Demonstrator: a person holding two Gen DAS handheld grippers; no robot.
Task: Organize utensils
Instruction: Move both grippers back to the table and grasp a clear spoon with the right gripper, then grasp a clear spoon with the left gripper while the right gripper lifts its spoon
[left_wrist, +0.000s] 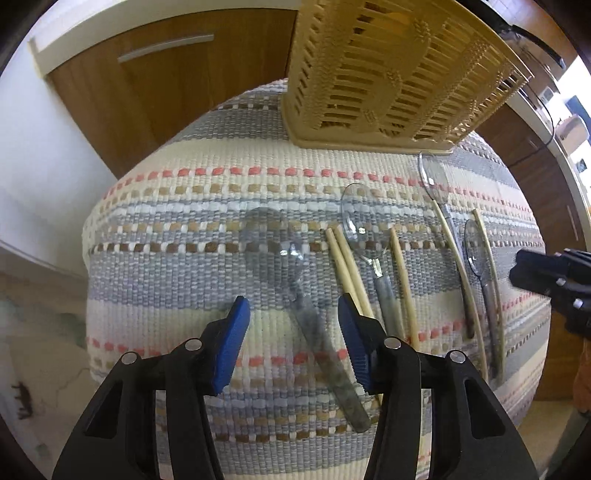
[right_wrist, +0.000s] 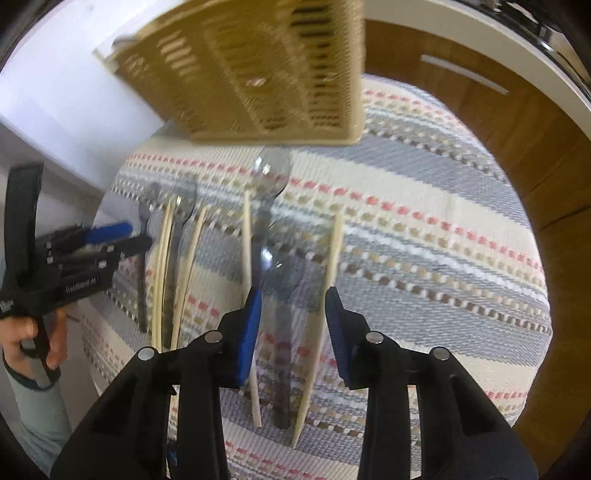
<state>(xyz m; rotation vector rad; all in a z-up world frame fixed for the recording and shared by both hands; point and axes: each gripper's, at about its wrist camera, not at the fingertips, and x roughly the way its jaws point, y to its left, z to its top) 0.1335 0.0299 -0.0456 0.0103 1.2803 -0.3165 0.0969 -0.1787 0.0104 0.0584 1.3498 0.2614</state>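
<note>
The striped mat (left_wrist: 207, 206) fills both views, spread over a rounded surface with wooden cabinets (left_wrist: 155, 85) behind it. At the mat's far edge stands the tan basket (left_wrist: 391, 70), slotted walls upright; it is blurred in the right wrist view.

Nearer than the basket, the utensils lie in a row on the mat, handles toward the cameras. Furthest left of the basket is the leftmost spoon (left_wrist: 295, 288), clear bowl, grey handle. Right of it, two chopsticks (left_wrist: 347, 266) touching side by side, then a second spoon (left_wrist: 365, 236), then a single chopstick (left_wrist: 402, 280). Straight out from the basket's right corner, a third spoon (left_wrist: 436, 184) with its bowl nearly at the basket's base, and a fourth spoon (left_wrist: 480, 266) lying between two more chopsticks.

The left gripper (left_wrist: 293, 332) hovers over the leftmost spoon's handle, blue pads wide apart, holding nothing. The right gripper (right_wrist: 293, 325) is spread too, empty, straddling the fourth spoon (right_wrist: 280, 295) with a chopstick (right_wrist: 321, 325) just beside it.
</note>
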